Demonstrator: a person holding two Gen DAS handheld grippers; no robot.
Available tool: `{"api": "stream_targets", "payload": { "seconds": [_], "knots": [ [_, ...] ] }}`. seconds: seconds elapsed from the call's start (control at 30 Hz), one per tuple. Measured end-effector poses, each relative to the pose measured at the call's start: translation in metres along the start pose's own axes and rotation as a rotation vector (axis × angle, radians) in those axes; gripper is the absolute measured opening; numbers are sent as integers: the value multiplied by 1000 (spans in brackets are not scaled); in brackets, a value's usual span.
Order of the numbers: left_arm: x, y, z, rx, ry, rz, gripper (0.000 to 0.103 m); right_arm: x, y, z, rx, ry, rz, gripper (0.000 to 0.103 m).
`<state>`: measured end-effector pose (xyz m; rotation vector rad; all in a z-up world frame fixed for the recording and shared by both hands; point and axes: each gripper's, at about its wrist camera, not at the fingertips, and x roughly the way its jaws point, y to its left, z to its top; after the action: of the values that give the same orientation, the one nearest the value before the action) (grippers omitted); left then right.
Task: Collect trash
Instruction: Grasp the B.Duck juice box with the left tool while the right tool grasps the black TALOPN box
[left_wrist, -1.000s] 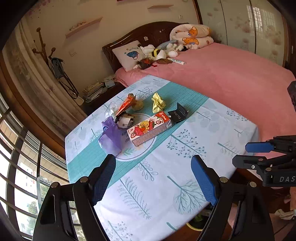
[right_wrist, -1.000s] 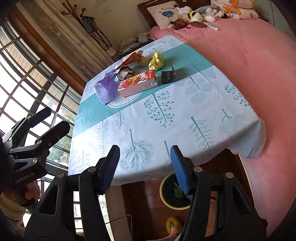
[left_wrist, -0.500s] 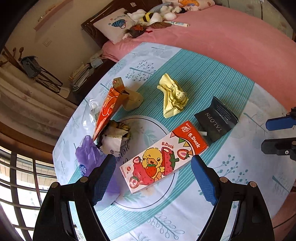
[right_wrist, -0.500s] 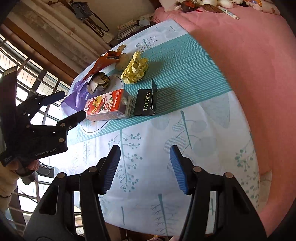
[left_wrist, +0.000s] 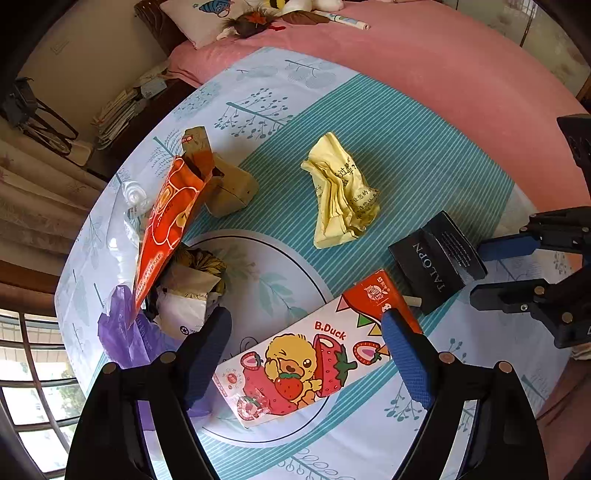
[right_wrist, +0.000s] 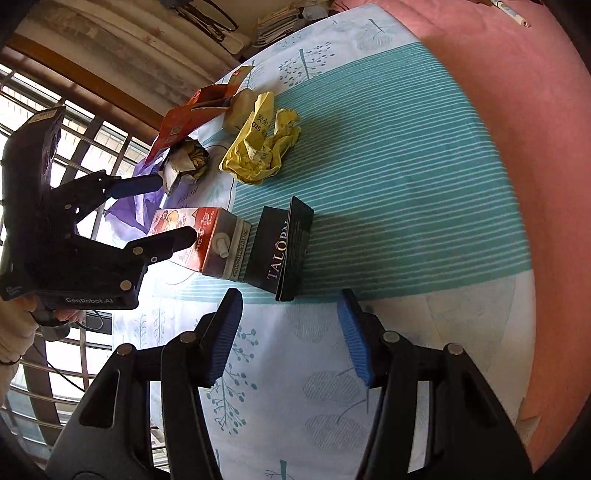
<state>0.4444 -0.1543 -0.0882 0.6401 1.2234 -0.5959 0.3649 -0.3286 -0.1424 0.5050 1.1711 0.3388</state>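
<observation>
On the tablecloth (left_wrist: 424, 177), my inventory of trash. Item one: B.Duck carton (left_wrist: 314, 354), lying flat directly beneath my left gripper (left_wrist: 306, 354), whose jaws stand wide apart on either side of it, not touching, grasping nothing. Item two: black TALOPN box (right_wrist: 284, 247), just beside the carton's right end and just beyond my right gripper (right_wrist: 288, 332); those jaws are partly spread and empty, the box ahead of the tips rather than between them. Item three: crumpled yellow paper (left_wrist: 341, 195), farther off, mid-cloth. Item four: orange wrapper (left_wrist: 166, 221), far left, leaning over a crumpled wad (left_wrist: 192, 284). Item five: purple bag (left_wrist: 125, 336), near left, beside my left finger.
</observation>
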Motion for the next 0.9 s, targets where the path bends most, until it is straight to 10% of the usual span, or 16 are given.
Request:
{"api": "stream_targets", "payload": {
  "seconds": [0.17, 0.47, 0.9],
  "knots": [
    [-8, -11, -10, 111, 31, -64, 85, 7, 2, 11, -31, 19, 23, 51],
    [14, -35, -16, 329, 76, 68, 85, 9, 2, 11, -39, 36, 50, 51],
    [47, -10, 0, 16, 155, 26, 73, 7, -4, 12, -40, 33, 38, 38]
  ]
}}
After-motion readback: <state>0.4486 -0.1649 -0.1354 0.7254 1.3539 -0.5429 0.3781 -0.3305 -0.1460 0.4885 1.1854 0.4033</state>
